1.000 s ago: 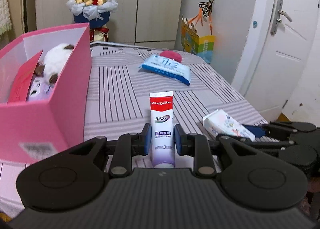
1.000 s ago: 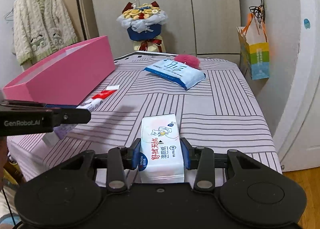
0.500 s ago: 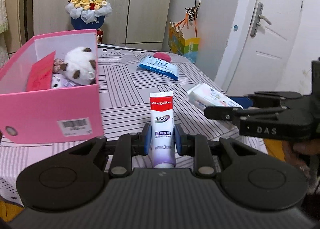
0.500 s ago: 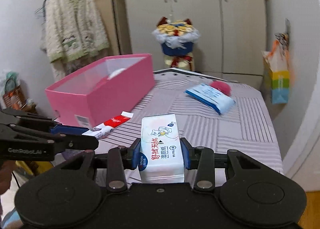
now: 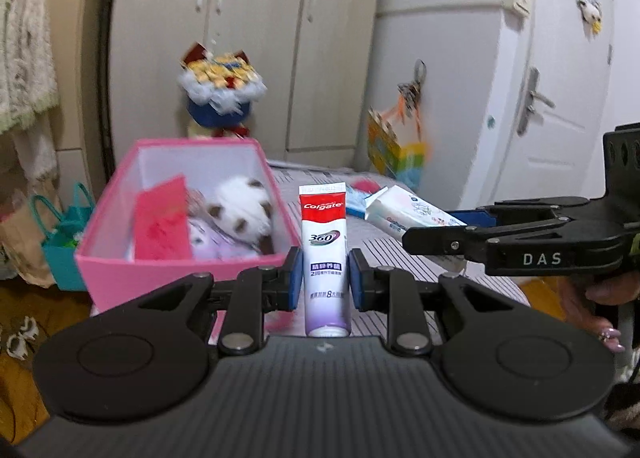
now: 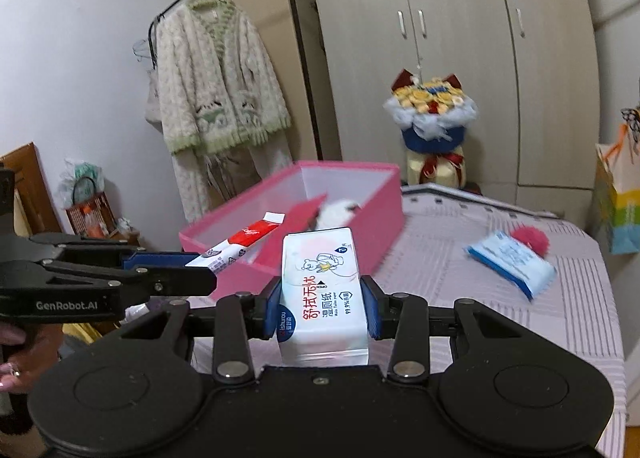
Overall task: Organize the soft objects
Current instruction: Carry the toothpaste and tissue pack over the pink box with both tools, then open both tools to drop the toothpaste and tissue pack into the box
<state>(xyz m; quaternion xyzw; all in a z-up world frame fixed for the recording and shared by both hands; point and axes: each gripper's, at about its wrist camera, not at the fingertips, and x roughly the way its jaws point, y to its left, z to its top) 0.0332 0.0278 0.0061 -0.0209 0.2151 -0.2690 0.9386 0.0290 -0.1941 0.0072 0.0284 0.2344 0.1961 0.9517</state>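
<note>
Carrying the toothpaste tube (image 5: 325, 254) clamped in my left gripper (image 5: 325, 278) and the wet-wipe pack (image 6: 322, 294) pinched in my right gripper (image 6: 323, 304), I'd clear the pink box (image 5: 120, 270) rim's near edge before releasing either.

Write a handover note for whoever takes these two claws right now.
Left claw: shut on the toothpaste tube, held in the air.
Right claw: shut on the white wipes pack, also held in the air.
Pink box: on the bed, already holding a plush toy and a red envelope.
Left to do: drop both held items into the box, then fetch the blue wipes pack and pink pompom lying on the bed.
</note>
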